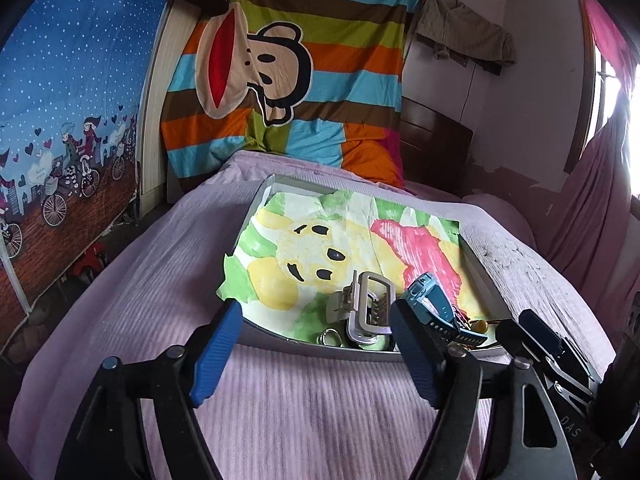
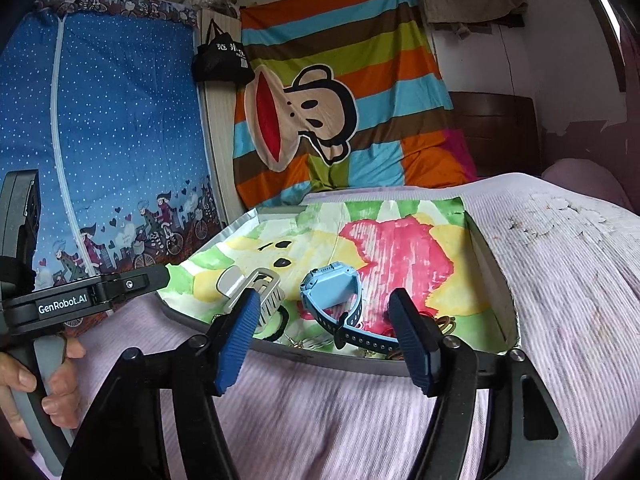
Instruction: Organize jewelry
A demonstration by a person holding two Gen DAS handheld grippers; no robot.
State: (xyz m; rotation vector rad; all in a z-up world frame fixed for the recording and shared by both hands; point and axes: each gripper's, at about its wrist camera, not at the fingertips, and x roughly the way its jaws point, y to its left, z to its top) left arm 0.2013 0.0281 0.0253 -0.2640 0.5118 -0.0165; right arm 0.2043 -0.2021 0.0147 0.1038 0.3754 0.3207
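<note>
A shallow grey tray lined with a painted paper sits on the bed. At its near end lie a beige hair claw clip, a blue smartwatch, a small ring and some small trinkets I cannot make out. My left gripper hovers open at the tray's near rim, holding nothing. In the right wrist view, the watch and the clip lie just beyond my open right gripper, which is also empty. The tray's near rim runs under its fingertips.
A lilac ribbed cover spreads over the bed around the tray. A striped monkey blanket hangs at the back, with a blue fabric wardrobe to the left. A hand grips the left gripper's handle.
</note>
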